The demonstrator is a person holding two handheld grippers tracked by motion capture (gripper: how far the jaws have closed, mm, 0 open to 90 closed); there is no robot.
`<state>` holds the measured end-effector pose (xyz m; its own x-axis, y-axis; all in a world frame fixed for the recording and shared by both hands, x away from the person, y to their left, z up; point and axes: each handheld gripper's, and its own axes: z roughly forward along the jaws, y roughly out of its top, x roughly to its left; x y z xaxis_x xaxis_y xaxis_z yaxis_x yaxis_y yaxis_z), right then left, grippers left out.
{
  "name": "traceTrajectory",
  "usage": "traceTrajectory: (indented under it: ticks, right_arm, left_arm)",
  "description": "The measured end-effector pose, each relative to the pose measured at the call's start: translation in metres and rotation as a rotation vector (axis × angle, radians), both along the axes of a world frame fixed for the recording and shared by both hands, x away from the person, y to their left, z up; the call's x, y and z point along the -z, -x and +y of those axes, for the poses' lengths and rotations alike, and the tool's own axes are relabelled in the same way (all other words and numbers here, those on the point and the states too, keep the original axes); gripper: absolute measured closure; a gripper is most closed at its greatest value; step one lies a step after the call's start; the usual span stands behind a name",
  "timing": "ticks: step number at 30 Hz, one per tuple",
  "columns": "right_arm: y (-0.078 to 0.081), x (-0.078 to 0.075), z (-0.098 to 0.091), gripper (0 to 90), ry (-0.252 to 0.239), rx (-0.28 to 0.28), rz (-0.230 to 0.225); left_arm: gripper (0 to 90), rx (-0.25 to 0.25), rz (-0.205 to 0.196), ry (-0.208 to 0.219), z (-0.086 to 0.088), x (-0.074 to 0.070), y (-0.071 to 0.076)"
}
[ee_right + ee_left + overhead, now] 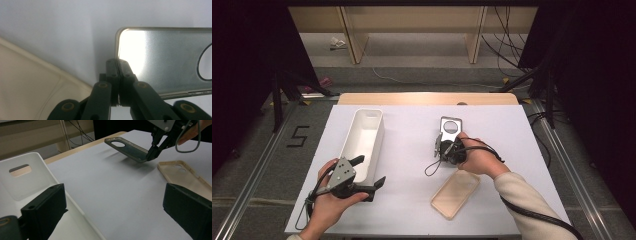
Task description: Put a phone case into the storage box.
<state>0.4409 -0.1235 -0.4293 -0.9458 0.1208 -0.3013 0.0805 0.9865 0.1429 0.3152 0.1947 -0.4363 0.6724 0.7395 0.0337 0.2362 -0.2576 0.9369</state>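
Note:
A dark grey phone case (450, 128) with a round camera hole hangs tilted above the white table, one end raised. My right gripper (442, 148) is shut on its near edge; in the right gripper view the jaws pinch the grey case (162, 60) at its rim, right gripper (117, 65). A clear beige phone case (455, 193) lies flat on the table in front of the right hand, also clear case (185, 175). My left gripper (371, 174) stands open beside the white bin (362, 142), nothing between its jaws. In the left gripper view, the grey case (126, 148) floats above its shadow.
The long white bin (22, 180) with a handle slot stands at the left of the table. The table's wooden far edge (427, 98) borders a floor with cables and stands. A cable trails from the right hand over the near right table corner.

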Motion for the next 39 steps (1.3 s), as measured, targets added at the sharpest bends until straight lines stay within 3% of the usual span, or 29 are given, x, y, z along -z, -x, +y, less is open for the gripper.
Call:
traceTrajectory:
  ticks: [7,13,26,39]
  right_arm:
    - [0.010,-0.012,-0.011,88.8,-0.134,-0.010,-0.034]
    - [0.020,-0.012,-0.016,88.8,-0.218,-0.005,-0.044]
    - [0.035,-0.010,-0.019,88.7,-0.286,-0.016,-0.051]
    - [0.046,-0.018,-0.021,88.7,-0.399,-0.040,-0.055]
  left_arm:
    - [5.1,-0.001,0.005,0.002,0.000,0.001,0.000]
    - [5.1,-0.002,0.005,0.000,0.000,0.001,0.000]
    - [5.8,0.004,0.007,0.005,0.000,0.001,0.000]
    - [6.8,0.000,0.009,0.010,0.000,0.001,0.000]
